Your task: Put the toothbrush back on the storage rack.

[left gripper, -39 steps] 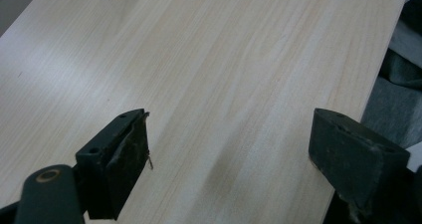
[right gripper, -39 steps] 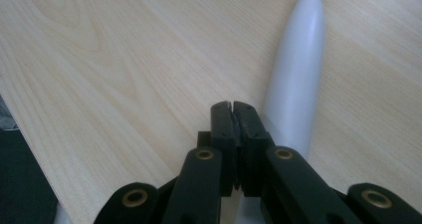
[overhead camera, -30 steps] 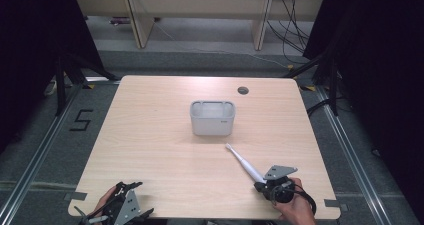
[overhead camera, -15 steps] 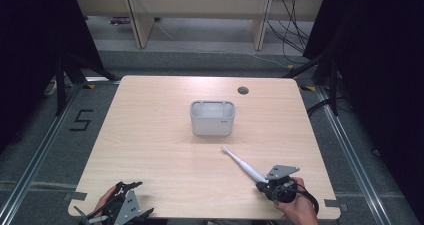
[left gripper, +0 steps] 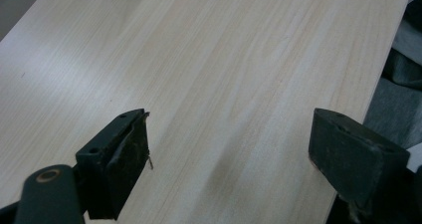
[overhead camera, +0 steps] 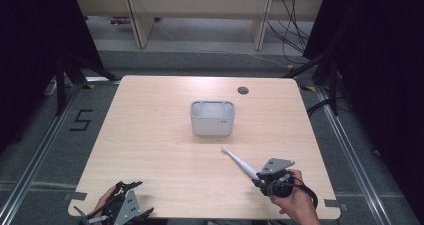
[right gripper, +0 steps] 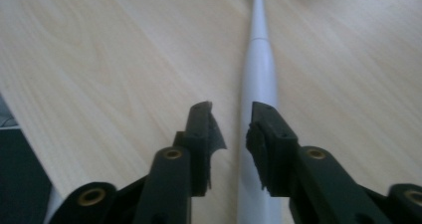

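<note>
Toothbrush first: a slim white electric toothbrush [overhead camera: 239,161] with a tapered neck sits slanted near the front right of the pale wooden desk [overhead camera: 150,135], its head toward the small grey plastic rectangular bin [overhead camera: 212,117] that stands near the middle of the desk, well apart from it. The right gripper [overhead camera: 260,177] has the handle end. In the right gripper view the white body [right gripper: 260,79] runs out between the two black fingers [right gripper: 201,129], which stand close on either side of it; they look clenched on the handle, though the actual contact is partly hidden under the pads. I cannot tell whether the head rests on the desk or rides just above it.

The left gripper [overhead camera: 122,210] waits at the front left edge, fingers [left gripper: 119,157] released wide over bare wood.

The hold is at the very tail of a long, smooth handle. My guess is the brush could pivot or slip in the pads when carried, and its drooping head could catch the bin's rim or tip the light bin.
</note>
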{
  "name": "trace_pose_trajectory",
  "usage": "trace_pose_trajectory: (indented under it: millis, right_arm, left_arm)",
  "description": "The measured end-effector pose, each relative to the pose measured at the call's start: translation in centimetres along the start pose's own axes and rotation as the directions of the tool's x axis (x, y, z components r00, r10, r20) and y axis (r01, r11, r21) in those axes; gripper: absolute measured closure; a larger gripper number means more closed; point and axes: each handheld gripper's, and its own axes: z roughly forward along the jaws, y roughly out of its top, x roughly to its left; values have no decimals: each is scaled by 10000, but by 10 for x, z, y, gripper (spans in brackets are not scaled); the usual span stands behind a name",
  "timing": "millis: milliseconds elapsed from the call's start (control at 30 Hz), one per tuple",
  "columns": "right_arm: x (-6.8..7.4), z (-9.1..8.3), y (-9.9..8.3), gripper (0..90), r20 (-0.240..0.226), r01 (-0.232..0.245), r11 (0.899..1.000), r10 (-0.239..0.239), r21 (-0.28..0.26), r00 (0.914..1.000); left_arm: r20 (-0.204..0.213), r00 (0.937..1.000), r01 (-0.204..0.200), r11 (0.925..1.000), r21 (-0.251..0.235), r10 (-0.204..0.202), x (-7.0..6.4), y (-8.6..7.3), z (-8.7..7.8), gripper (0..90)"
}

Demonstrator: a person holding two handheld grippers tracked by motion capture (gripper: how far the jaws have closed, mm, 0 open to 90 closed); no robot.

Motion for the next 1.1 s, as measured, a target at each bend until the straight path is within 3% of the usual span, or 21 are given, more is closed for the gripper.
trace_pose_trajectory:
  millis: [33, 133, 167, 400, 433, 467, 533, 567, 633, 867, 933, 967, 1000, 1033, 1100]
  right_arm:
    - [-2, 0, 4, 600, 115, -158, 9998, 157, 128, 9998]
    - [-5, 3, 9, 566, 212, -309, 9994, 305, 171, 9993]
    - [-5, 3, 11, 555, 147, -545, 9971, 538, 525, 9984]
    - [-13, 18, 27, 441, 193, -533, 9895, 511, 1342, 9985]
    - [-13, 19, 29, 424, 201, -587, 9862, 563, 1545, 9982]
    - [-14, 20, 31, 420, 190, -606, 9839, 582, 1681, 9981]
    - [-17, 22, 34, 414, 132, -474, 9801, 457, 1929, 9989]
    - [-19, 24, 38, 411, 108, -550, 9734, 540, 2223, 9985]
    - [-19, 25, 39, 413, 102, -592, 9720, 584, 2276, 9982]
    - [-23, 39, 50, 449, -122, 45, 9567, -10, 2911, 9999]
    - [-24, 44, 53, 456, -215, 249, 9486, -190, 3154, 9996]
    - [-23, 49, 56, 468, -301, 134, 9366, -30, 3501, 9995]
    - [-23, 49, 56, 468, -301, 134, 9366, -30, 3501, 9995]
    - [-25, 54, 58, 484, -392, 279, 9272, -142, 3734, 9991]
    - [-25, 56, 60, 497, -426, 303, 9238, -152, 3817, 9990]
  left_arm:
    - [22, 10000, -7, 10000, 20, 7, 0, 0, 0, 156]
    - [140, 9999, -25, 10000, 93, 24, 1, 0, -1, 156]
    - [127, 9999, 64, 10000, -27, -63, 0, 0, 0, 156]
    - [-81, 9999, 89, 9999, -87, -90, 0, -1, 1, 156]
    - [87, 9999, 76, 10000, -44, -76, 1, -1, 0, 156]
    - [167, 9998, -106, 9999, 111, 104, 1, -1, -1, 156]
    - [107, 9999, 30, 10000, -4, -30, 0, 0, 0, 156]
    - [127, 9999, 42, 10000, -84, -41, 0, 0, -1, 156]
    - [140, 9999, -30, 10000, -4, 30, 1, 0, -2, 156]
    - [163, 9999, 18, 10000, 59, -19, 1, 0, -1, 156]
    - [105, 9999, 75, 10000, -26, -75, 0, -1, -1, 156]
    - [119, 9999, 72, 10000, -48, -72, 1, -1, 0, 156]
    - [119, 9999, 72, 10000, -48, -72, 1, -1, 0, 156]
    - [113, 9999, 56, 10000, -29, -55, 1, -1, 0, 156]
    - [108, 9999, 16, 10000, -11, -16, 0, -1, 0, 156]
